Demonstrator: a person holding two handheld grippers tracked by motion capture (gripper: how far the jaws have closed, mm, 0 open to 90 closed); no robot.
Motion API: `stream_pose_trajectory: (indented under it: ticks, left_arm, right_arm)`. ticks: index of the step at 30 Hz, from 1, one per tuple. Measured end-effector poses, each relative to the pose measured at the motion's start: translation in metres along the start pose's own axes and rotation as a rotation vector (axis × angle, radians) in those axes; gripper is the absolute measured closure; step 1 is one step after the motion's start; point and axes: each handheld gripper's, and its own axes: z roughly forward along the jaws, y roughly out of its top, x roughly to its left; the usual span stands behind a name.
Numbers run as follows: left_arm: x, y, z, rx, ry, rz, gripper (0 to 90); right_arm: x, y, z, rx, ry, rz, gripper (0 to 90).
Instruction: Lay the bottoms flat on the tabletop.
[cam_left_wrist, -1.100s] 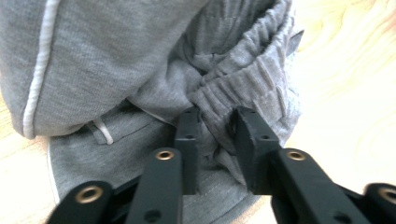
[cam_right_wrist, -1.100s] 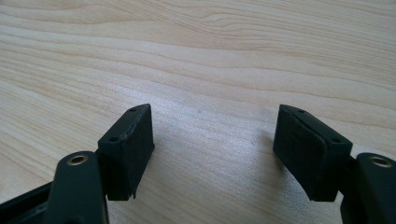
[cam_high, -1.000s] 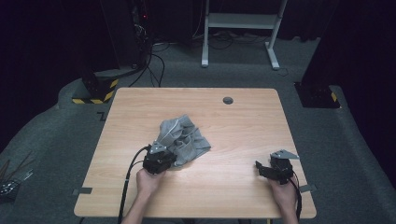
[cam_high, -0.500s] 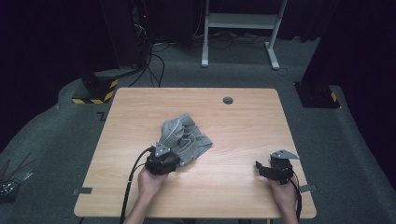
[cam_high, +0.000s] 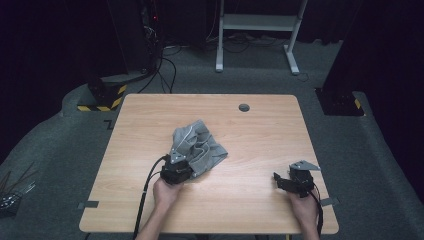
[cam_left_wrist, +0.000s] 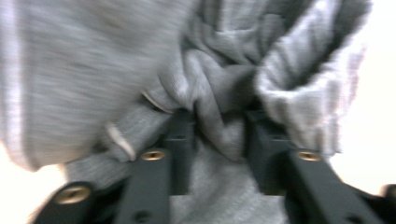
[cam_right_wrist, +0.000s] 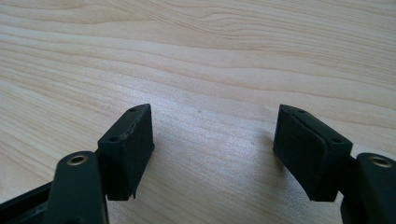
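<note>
Wooden tabletop (cam_high: 250, 130) carries a crumpled grey cloth (cam_high: 197, 146) left of centre. Left tool (cam_high: 181, 167) sits at the cloth's near edge; its jaws have just been closing, a fold bunched between them, apparently pinched, though the close view is blurred. Right tool (cam_high: 281, 181) rests well apart, jaws spread, holding nothing.

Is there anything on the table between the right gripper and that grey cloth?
Nothing visible: bare wooden table lies between the right gripper and the grey cloth. The left gripper already has a fold between its jaws.
</note>
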Motion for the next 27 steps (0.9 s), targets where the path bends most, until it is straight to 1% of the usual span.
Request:
stream_pose_trajectory:
  ticks: [1,3,5,7,10,15,19,23,27]
  left_arm:
    - [0.0,0.0,0.0,0.0,-0.001,0.008,71.8]
    - [-0.002,0.0,0.0,0.002,-0.005,0.016,75.7]
    - [-0.004,0.0,0.0,0.004,-0.018,0.029,77.2]
    - [-0.009,0.0,0.0,0.006,-0.036,0.05,77.7]
    - [-0.021,0.001,0.001,0.011,-0.054,0.088,77.7]
    - [-0.042,0.003,0.004,0.019,-0.093,0.173,78.2]
    - [-0.06,0.003,0.006,0.022,-0.143,0.23,78.3]
    - [-0.072,0.003,0.008,0.028,-0.186,0.261,78.3]
    - [-0.079,0.004,0.009,0.027,-0.198,0.284,77.7]
  right_arm:
    - [0.0,0.0,0.0,0.0,0.0,0.0,28.4]
    - [0.0,0.0,0.0,0.0,0.0,0.0,28.4]
    - [0.0,0.0,0.0,0.0,0.0,0.0,28.4]
    - [0.0,0.0,0.0,0.0,0.0,0.0,28.4]
    - [0.0,0.0,0.0,0.0,0.0,0.0,28.4]
    - [0.0,0.0,0.0,0.0,0.0,0.001,28.4]
    - [0.0,0.0,0.0,0.0,0.0,0.001,28.4]
    - [0.0,0.0,0.0,0.0,0.0,0.001,28.4]
    - [0.0,0.0,0.0,0.0,0.001,0.001,28.3]
